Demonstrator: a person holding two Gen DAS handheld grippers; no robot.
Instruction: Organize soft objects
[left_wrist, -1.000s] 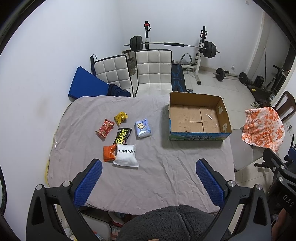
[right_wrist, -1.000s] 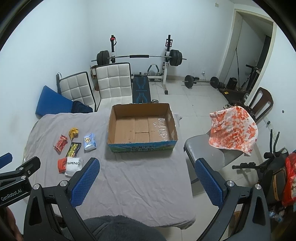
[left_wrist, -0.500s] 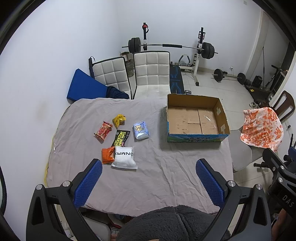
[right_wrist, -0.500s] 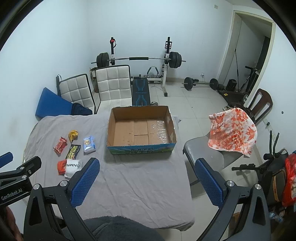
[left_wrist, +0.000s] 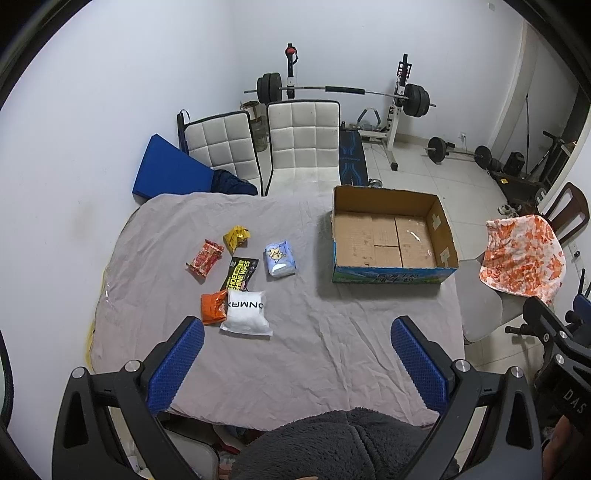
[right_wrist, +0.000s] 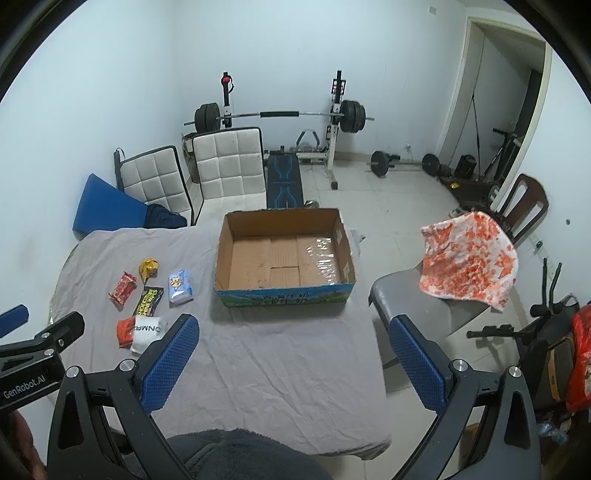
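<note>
1. Both wrist views show the table sitting slightly lower and farther off than one second ago; the packets and the box keep their places, so only the grippers have drawn back or risen.
2. Left gripper (left_wrist: 297, 356) stands wide, jaws empty, above the near cloth. Right gripper (right_wrist: 293, 356) is likewise wide and empty.
3. Step in hand, as judged: approach before the first pick. Nothing lies in the cardboard box (left_wrist: 391, 275).
4. Nearest items: white pouch (left_wrist: 246, 312) overlapping the orange packet (left_wrist: 212, 308). Lifting the pouch first would likely disturb the packet least.
5. Behind these: black wipes packet (left_wrist: 239, 273), red snack packet (left_wrist: 205, 257), blue tissue pack (left_wrist: 280, 258), yellow wrapper (left_wrist: 237, 238), each apart from the others.
6. Next move calls for a descent of the left gripper onto the pouch, jaws astride its short sides, with a light squeeze.
7. Open cloth lies between the packets and the box, giving a free transfer path.
8. Box stands near the table's right edge; the draped chair (right_wrist: 467, 264) lies beyond it.
</note>
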